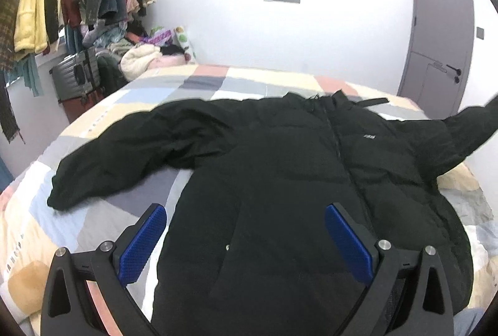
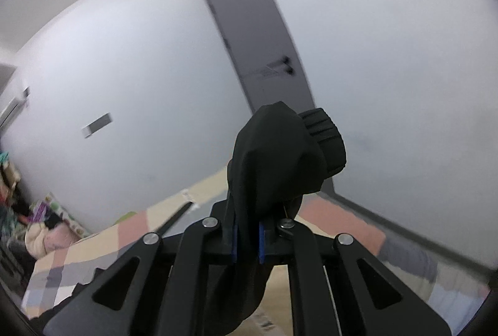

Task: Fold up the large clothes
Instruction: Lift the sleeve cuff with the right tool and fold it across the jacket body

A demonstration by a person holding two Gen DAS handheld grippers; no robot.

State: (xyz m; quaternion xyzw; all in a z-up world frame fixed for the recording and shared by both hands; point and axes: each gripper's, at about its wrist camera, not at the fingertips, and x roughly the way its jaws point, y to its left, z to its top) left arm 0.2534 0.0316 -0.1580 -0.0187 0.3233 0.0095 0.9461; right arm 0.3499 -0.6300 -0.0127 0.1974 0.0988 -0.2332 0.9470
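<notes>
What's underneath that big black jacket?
The jacket lies spread on a bed with a patchwork quilt of grey, peach, cream and blue blocks, which shows all around it. Whatever lies directly beneath the jacket's body is covered, so I can't tell.

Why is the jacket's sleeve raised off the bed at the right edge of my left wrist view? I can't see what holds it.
Observer: The right gripper is shut on the sleeve, close to its end.
Operator: Where is the cuff?
Observer: The ribbed cuff sticks out past the jaws, in front of the door.
Operator: Is that end clear of the bed?
Observer: Yes. The cuff shows against the door and the wall, with the bed well below it.
</notes>
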